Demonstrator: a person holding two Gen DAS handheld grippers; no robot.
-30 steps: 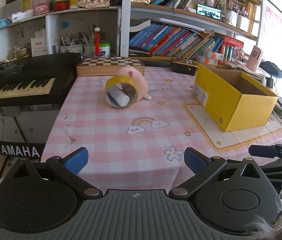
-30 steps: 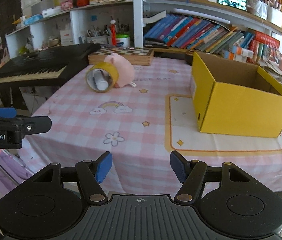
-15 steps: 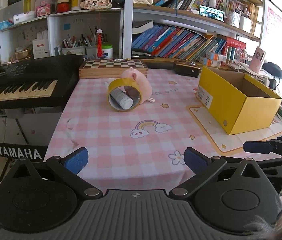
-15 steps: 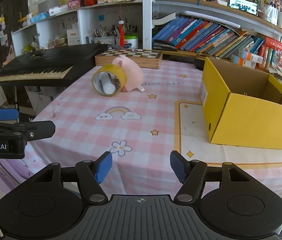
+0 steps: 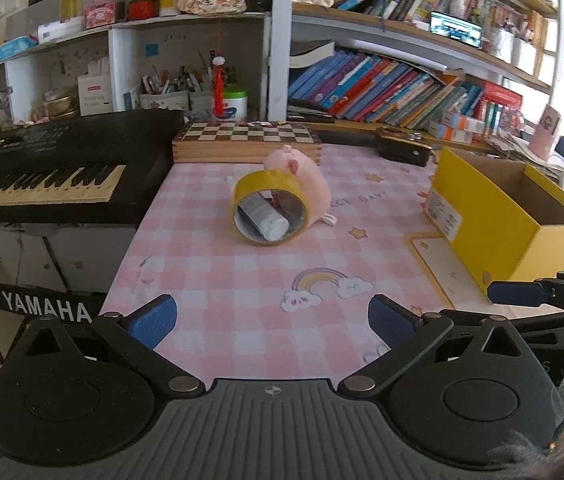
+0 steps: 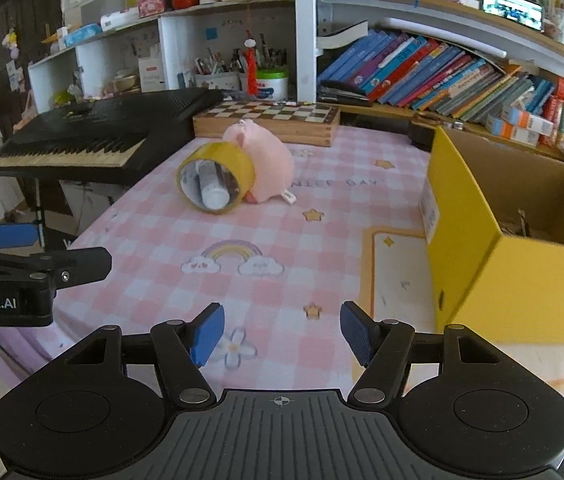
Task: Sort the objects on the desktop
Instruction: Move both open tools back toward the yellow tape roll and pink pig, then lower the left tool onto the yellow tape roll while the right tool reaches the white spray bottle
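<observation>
Yellow tape roll [image 5: 269, 209], white tube [image 5: 265, 217] inside, pink plush [image 5: 309, 181] touching behind: approach step, nothing gripped. Left gripper [image 5: 272, 318] & right gripper [image 6: 282, 333] fingers wide, empty. Next: roll to be reached, then yellow box [image 6: 494, 264].

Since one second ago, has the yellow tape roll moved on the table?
No. The yellow tape roll still leans against the pink plush pig, just in front of the chessboard box; only the cameras came closer.

Both wrist views look forward and downward across the bench [image 5: 242, 280] from its near edge, sharing the tape roll [image 5: 270, 210] and yellow box [image 6: 514, 248].
</observation>
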